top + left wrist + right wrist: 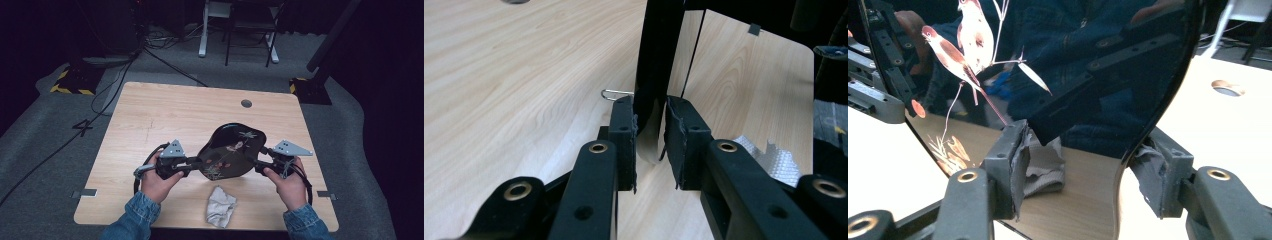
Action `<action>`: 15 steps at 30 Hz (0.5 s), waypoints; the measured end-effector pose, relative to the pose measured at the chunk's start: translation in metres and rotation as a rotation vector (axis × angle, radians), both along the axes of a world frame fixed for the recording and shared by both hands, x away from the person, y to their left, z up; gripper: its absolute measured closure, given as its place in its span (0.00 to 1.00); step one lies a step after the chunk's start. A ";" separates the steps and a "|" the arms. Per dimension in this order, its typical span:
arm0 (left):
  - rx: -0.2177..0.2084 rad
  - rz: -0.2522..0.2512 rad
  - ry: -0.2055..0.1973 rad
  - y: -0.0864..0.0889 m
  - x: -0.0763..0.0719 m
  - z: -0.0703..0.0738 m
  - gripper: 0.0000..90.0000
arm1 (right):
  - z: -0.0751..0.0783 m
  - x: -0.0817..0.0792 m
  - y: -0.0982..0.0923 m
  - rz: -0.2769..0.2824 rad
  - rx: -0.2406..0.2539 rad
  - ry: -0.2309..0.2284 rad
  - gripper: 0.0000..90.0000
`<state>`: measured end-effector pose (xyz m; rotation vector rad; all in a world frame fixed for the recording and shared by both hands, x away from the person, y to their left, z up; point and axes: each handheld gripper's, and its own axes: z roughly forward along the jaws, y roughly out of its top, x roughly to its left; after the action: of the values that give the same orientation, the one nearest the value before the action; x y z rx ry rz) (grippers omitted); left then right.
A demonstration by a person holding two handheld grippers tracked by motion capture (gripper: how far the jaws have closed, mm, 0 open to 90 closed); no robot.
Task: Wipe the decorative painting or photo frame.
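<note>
Black lacquer tray (pixel 231 152) w/ bird & branch painting sat lifted off the table (pixel 150 125), tilted, between both grippers, near the front-centre edge. Left gripper (pixel 192 162) was clamped on the tray's left rim, pads (pixel 624 125) nearly together w/ the thin edge pinched between. Right gripper (pixel 260 164) straddled the right rim, jaws partway open; can't tell if pads pressed. Crumpled cloth (pixel 220 205) lay on the table just in front of the tray.

One black tray (pixel 231 152), one crumpled cloth (pixel 220 206), two hand-held grippers.
</note>
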<state>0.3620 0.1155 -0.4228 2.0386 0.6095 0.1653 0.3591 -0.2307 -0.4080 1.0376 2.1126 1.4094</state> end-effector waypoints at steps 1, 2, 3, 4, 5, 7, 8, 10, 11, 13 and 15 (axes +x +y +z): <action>0.003 -0.009 -0.004 -0.001 0.002 0.000 0.83 | 0.001 -0.001 -0.001 -0.007 0.000 -0.002 0.50; 0.003 -0.017 -0.011 -0.001 0.006 0.000 0.83 | 0.001 -0.003 -0.003 -0.012 0.005 -0.004 0.51; 0.007 -0.021 -0.016 -0.001 0.009 -0.001 0.82 | 0.001 -0.005 -0.005 -0.018 0.007 -0.011 0.53; 0.007 -0.021 -0.016 -0.001 0.009 -0.001 0.82 | 0.001 -0.005 -0.005 -0.018 0.007 -0.011 0.53; 0.007 -0.025 -0.010 -0.001 0.012 -0.001 0.82 | 0.001 -0.006 -0.005 -0.024 0.006 -0.007 0.54; 0.003 -0.024 -0.007 0.001 0.017 0.000 0.81 | 0.000 -0.008 -0.006 -0.029 0.010 -0.001 0.57; -0.001 -0.025 -0.004 0.001 0.019 0.000 0.81 | -0.001 -0.008 -0.006 -0.033 0.016 0.002 0.58; -0.010 -0.025 -0.003 0.003 0.023 0.000 0.80 | -0.002 -0.010 -0.005 -0.045 0.024 0.008 0.59; -0.012 -0.027 0.005 0.003 0.025 -0.001 0.80 | -0.003 -0.011 -0.005 -0.049 0.029 0.008 0.59; -0.012 -0.027 0.012 0.003 0.027 -0.002 0.79 | -0.004 -0.012 -0.005 -0.057 0.031 0.020 0.59; -0.008 -0.029 0.015 0.002 0.031 -0.003 0.78 | -0.006 -0.013 -0.004 -0.062 0.027 0.027 0.60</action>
<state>0.3932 0.1179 -0.4257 2.0418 0.5893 0.1305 0.3461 -0.2349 -0.4135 1.1293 2.0671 1.4051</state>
